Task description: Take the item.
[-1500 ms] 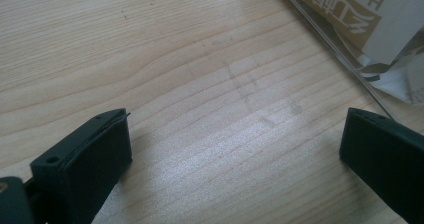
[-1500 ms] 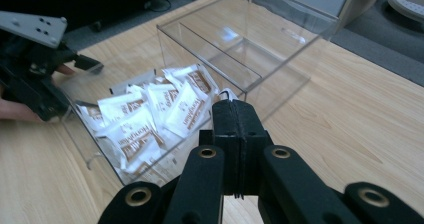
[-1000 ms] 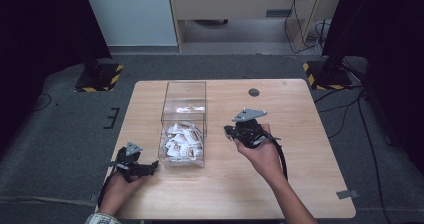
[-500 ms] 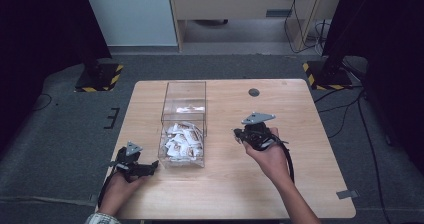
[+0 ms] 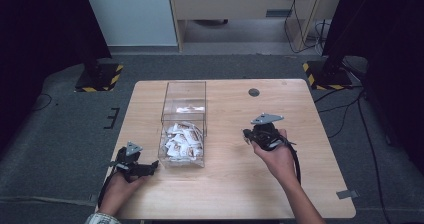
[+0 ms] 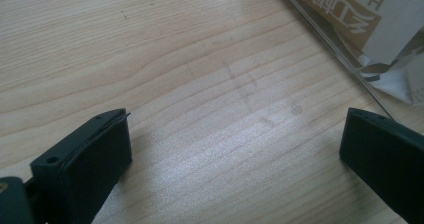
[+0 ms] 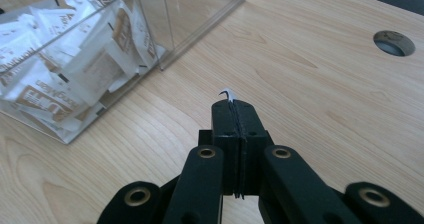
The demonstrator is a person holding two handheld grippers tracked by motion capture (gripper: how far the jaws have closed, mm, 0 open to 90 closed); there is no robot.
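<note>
A clear plastic box [image 5: 184, 96] stands left of the table's middle, its near half piled with white and brown sachets [image 5: 182, 141]. My right gripper [image 5: 247, 134] hovers to the right of the box, pointing at it, jaws shut; a tiny white sliver [image 7: 229, 94] sticks out of the seam at the tip. The right gripper view has the box [image 7: 200, 14] and sachets [image 7: 65, 79] ahead to the left. My left gripper [image 5: 152, 168] lies low on the table by the box's front left corner, open, with bare wood between its jaws and a sachet [image 6: 350, 14] behind the box wall.
A round cable hole [image 5: 254, 92] sits in the wooden table [image 5: 320, 184] at the back, right of the box; it also appears as the hole [image 7: 394, 43] in the right gripper view. The box's far half holds no sachets.
My right gripper has drawn back to the right, away from the box, staying shut. The left gripper has not moved.
</note>
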